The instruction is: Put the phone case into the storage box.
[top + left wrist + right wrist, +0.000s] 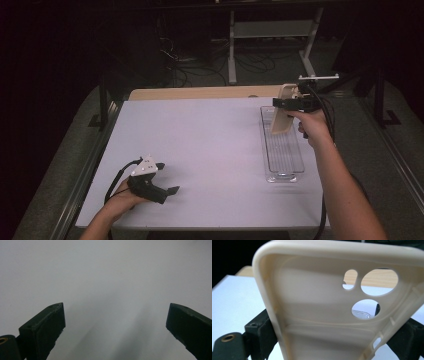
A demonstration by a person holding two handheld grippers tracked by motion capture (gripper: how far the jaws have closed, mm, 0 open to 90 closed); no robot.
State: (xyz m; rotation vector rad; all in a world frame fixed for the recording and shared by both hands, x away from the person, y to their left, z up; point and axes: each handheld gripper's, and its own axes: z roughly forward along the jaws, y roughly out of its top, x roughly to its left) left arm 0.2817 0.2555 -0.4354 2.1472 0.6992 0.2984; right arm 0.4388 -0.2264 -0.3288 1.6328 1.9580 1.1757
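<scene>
Right gripper view | right gripper [337, 340] pinching cream phone case [317, 310], three cutouts | left gripper [115, 325] spread

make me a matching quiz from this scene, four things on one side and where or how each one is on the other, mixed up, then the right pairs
Things:
1. phone case
2. clear tray
3. left tool
4. right tool

States:
A. open, low over the near left of the table
B. lies along the table's right side
C. cream, held upright above the tray's far end
D. shut on the case's sides

Pairs: 1-C, 2-B, 3-A, 4-D
</scene>
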